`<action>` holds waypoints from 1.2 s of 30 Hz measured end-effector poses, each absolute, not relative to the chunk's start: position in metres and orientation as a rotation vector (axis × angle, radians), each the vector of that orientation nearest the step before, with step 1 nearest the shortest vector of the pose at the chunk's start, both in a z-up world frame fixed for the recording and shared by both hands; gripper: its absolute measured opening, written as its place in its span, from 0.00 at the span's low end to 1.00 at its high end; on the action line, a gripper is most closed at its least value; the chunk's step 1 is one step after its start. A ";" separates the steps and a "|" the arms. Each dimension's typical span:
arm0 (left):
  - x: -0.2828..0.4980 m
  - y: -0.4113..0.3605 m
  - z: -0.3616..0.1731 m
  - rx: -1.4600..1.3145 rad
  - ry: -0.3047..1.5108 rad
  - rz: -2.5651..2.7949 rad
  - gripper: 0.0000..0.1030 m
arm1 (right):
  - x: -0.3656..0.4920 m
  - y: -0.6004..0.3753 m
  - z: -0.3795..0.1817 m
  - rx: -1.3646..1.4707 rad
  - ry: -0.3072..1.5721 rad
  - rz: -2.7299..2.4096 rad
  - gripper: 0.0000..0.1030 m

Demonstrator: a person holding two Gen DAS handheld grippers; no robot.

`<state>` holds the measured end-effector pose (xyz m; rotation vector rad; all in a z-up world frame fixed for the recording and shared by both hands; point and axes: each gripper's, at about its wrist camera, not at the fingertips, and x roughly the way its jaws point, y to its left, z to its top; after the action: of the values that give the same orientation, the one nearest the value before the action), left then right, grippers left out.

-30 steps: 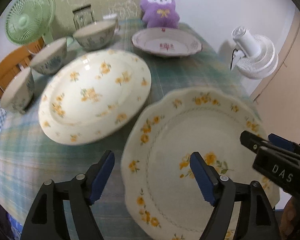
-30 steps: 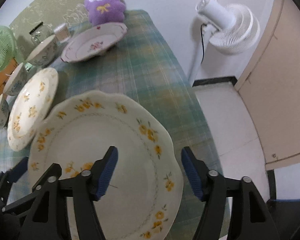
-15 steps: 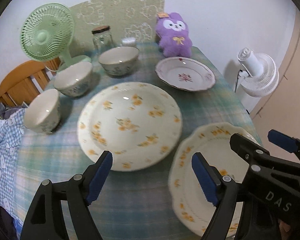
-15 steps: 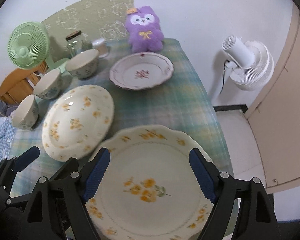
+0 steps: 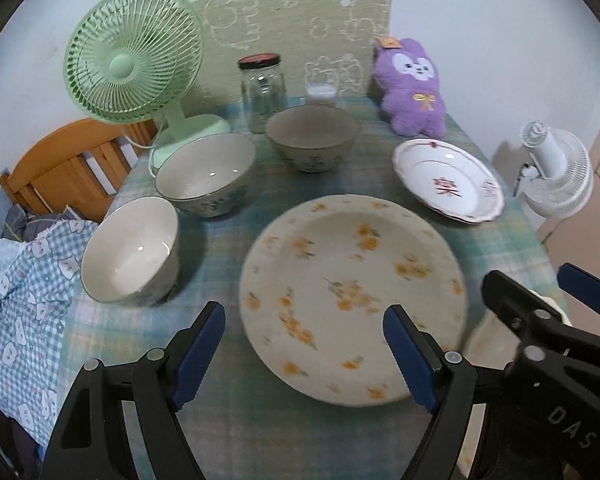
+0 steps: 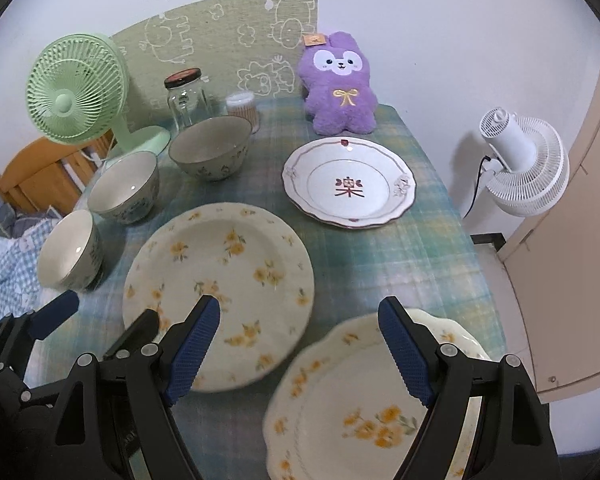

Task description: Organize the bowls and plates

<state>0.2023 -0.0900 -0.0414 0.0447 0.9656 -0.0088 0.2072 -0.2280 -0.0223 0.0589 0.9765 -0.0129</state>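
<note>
Both the left gripper (image 5: 304, 354) and right gripper (image 6: 300, 350) hover spread and empty over the table's near edge, apparently about to pick a first plate, likely the scalloped plate (image 6: 364, 408) at the near right corner.

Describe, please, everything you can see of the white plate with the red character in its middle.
The white plate looks like glazed ceramic, shallow, with a scalloped rim edged in a thin dark red line and small floral motifs. A red character sits in its well. It lies flat and empty, right way up on the plaid tablecloth, in front of the purple plush rabbit and beyond the round yellow-flowered plate. Nothing else touches it; both grippers are well short of it.
</note>
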 end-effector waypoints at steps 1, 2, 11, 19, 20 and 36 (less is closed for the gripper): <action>0.207 -0.086 -0.044 0.034 0.968 -0.003 0.80 | 0.212 -0.226 -0.025 0.065 0.978 -0.020 0.81; 0.213 -0.080 -0.047 0.019 0.972 -0.002 0.80 | 0.215 -0.225 -0.026 0.066 0.980 -0.025 0.81; 0.254 -0.062 -0.081 -0.016 1.020 0.019 0.70 | 0.259 -0.214 -0.059 0.030 1.015 -0.085 0.78; 0.273 -0.057 -0.107 0.005 1.077 0.024 0.58 | 0.278 -0.218 -0.093 0.050 1.100 -0.086 0.67; 0.273 -0.058 -0.110 0.014 1.084 0.014 0.55 | 0.279 -0.218 -0.096 0.047 1.105 -0.088 0.67; 0.277 -0.057 -0.113 0.036 1.101 0.001 0.45 | 0.288 -0.220 -0.116 0.057 1.173 -0.070 0.47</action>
<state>0.2773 -0.0571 -0.1128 0.0358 1.1010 0.0009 0.2877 -0.2200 -0.1165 0.0568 1.1733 -0.0704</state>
